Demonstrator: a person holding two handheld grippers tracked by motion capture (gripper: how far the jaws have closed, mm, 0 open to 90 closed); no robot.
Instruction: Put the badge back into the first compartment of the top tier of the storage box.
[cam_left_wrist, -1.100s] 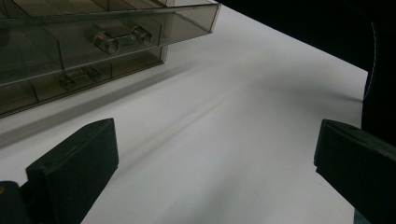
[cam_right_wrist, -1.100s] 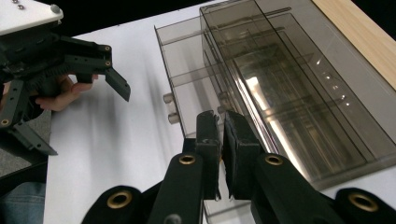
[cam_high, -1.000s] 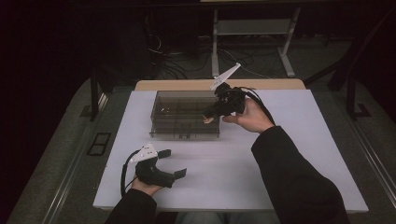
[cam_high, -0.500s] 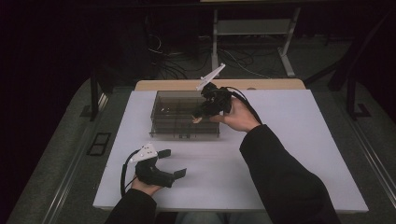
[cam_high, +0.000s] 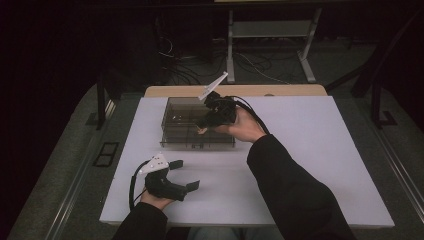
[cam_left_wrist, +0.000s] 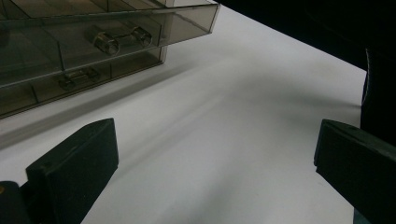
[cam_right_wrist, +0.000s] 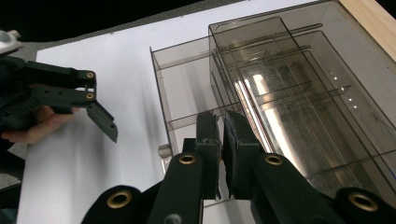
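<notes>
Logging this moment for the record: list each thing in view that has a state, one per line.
Smoky clear plastic drawer organizer: upright on the table, one drawer pulled partly out.
Pulled-out drawer: open, looks empty.
Left gripper: jaws wide open, holding nothing, low over the white table.
Right gripper: jaws nearly together above the organizer's open drawer; nothing visible between them.

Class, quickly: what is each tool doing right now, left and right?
Left tool: open, holding nothing, resting on the white table.
Right tool: closed over the smoked plastic drawer box, nothing visibly gripped.
</notes>
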